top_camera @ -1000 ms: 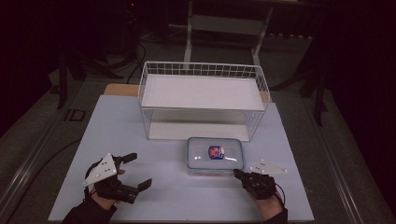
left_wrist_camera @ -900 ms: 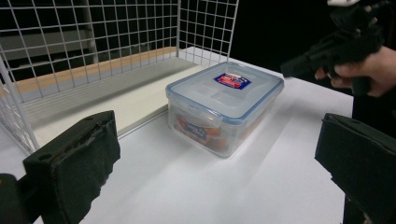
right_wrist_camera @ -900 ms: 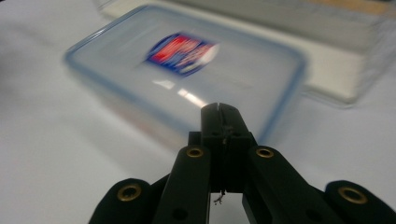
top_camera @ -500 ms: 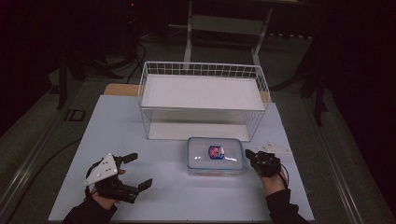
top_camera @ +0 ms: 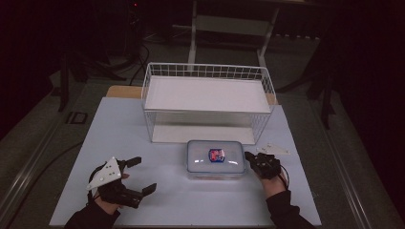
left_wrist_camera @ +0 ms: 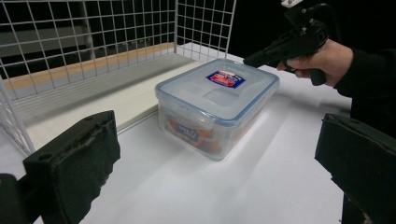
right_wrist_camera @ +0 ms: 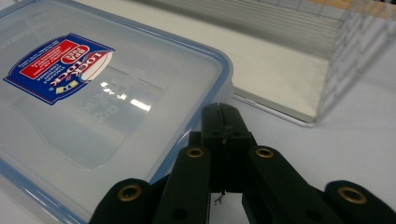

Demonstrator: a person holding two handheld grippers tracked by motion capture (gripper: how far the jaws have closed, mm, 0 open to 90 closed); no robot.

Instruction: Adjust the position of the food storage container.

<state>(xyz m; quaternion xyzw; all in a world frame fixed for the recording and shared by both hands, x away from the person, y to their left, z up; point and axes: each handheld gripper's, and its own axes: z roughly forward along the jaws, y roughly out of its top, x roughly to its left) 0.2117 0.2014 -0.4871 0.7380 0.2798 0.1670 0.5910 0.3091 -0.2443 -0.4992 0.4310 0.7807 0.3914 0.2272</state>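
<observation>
- Table [top_camera: 143, 129]: white top; a wire basket [top_camera: 206, 71] stands at the far middle, its floor bare.
- Lidded plastic box [top_camera: 216, 159]: sits on the table just in front of the basket, clear walls, blue-rimmed lid with a red and blue label (contents look orange, not identifiable).
- Left gripper [top_camera: 138, 175]: rests near the table's front left, well apart from the box, jaws spread wide with nothing between them.
- Right gripper [top_camera: 249, 158]: jaws clenched together on nothing, tip at the box's right edge near the lid rim [right_wrist_camera: 226, 70].
- Risk: a closed tip pushing sideways may skid the light box toward the left or jam it against the basket; it could also slip over the smooth lid.
</observation>
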